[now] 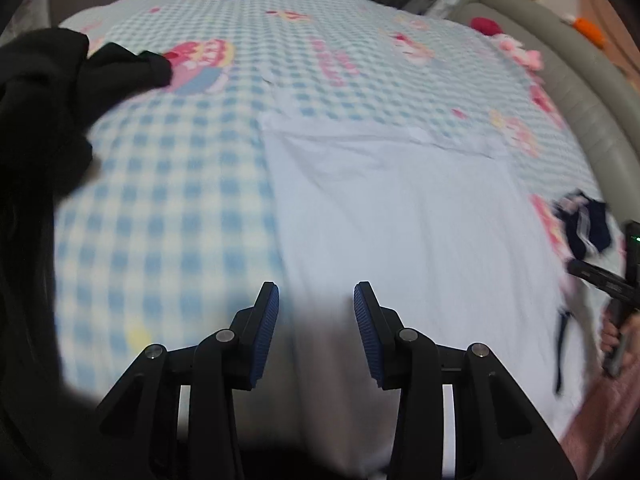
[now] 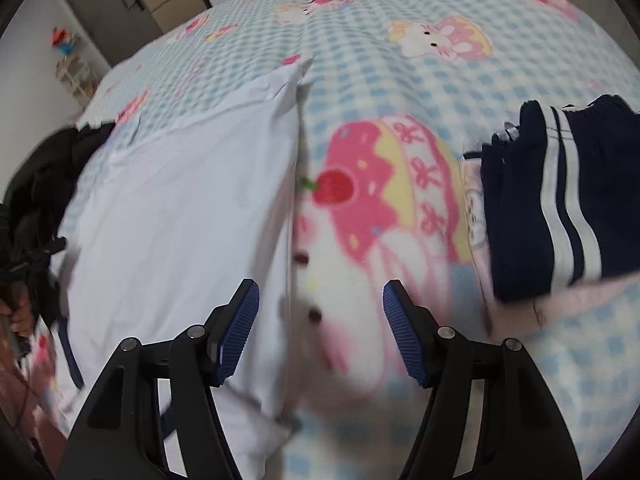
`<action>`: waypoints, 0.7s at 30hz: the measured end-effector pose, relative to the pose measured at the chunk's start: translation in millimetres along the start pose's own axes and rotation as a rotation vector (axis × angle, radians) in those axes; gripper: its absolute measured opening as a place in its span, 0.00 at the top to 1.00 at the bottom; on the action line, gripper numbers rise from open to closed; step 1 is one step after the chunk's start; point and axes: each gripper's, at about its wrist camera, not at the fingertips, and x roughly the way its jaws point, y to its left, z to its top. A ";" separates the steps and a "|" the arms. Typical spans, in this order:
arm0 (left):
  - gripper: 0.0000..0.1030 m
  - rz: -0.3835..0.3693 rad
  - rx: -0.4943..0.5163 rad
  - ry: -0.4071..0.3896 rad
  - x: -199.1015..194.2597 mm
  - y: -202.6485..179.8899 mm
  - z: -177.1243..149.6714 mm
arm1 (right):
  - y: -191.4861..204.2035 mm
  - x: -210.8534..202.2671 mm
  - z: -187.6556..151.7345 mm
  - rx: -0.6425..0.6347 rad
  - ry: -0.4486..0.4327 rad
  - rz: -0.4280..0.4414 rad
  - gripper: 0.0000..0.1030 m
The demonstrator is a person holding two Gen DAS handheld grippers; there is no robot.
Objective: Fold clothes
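- A bed filled both views, covered by a blue-and-white checked blanket [image 1: 168, 200] printed with pink cakes and cartoon cats.
- A white garment [image 1: 400, 232] lay spread flat on the blanket, partly folded, with straight edges showing along its left and far sides.
- The left gripper [image 1: 316, 320] hovered over the near edge of the white garment; its blue-padded fingers [image 1: 266, 332] stood apart with nothing between them.
- The right gripper [image 2: 320, 328] hung above the white garment's right edge [image 2: 292, 240] and the blanket beside it; its fingers [image 2: 404, 332] were spread wide and held nothing.
- A folded navy garment with white stripes [image 2: 552, 200] rested on the blanket to the right, apart from the white one.
- A crumpled black garment [image 1: 48, 104] sat at the left side of the bed.
- A grey padded bed frame [image 1: 580, 92] curved along the far right.
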 end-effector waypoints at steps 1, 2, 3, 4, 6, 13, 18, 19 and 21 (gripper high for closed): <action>0.59 -0.006 -0.022 0.007 6.2 2.5 9.9 | -0.3 3.5 9.5 -0.003 -0.005 -0.002 0.36; 0.59 -0.014 -0.047 0.010 14.2 6.7 21.5 | 1.0 7.5 20.7 -0.012 -0.018 -0.005 0.36; 0.58 -0.022 -0.072 0.014 22.1 11.0 33.1 | 3.6 11.9 33.2 -0.020 -0.030 -0.002 0.36; 0.57 -0.031 -0.096 0.016 30.4 14.6 44.1 | 6.2 18.4 46.4 -0.025 -0.033 0.005 0.36; 0.57 -0.045 -0.133 0.020 48.0 19.6 63.1 | 11.4 33.5 73.9 -0.029 -0.039 0.006 0.36; 0.94 0.004 -0.151 0.010 91.3 17.6 100.7 | 16.5 98.2 144.9 -0.029 -0.018 0.046 0.36; 0.94 0.134 -0.046 -0.033 74.7 10.5 102.0 | 31.4 115.1 166.6 -0.082 -0.013 0.071 0.54; 0.94 0.138 -0.047 -0.027 74.8 14.6 103.8 | 36.5 113.9 168.4 -0.109 -0.028 0.070 0.54; 0.94 0.131 -0.062 -0.008 80.8 23.2 108.9 | 41.0 118.8 169.0 -0.128 -0.023 0.056 0.51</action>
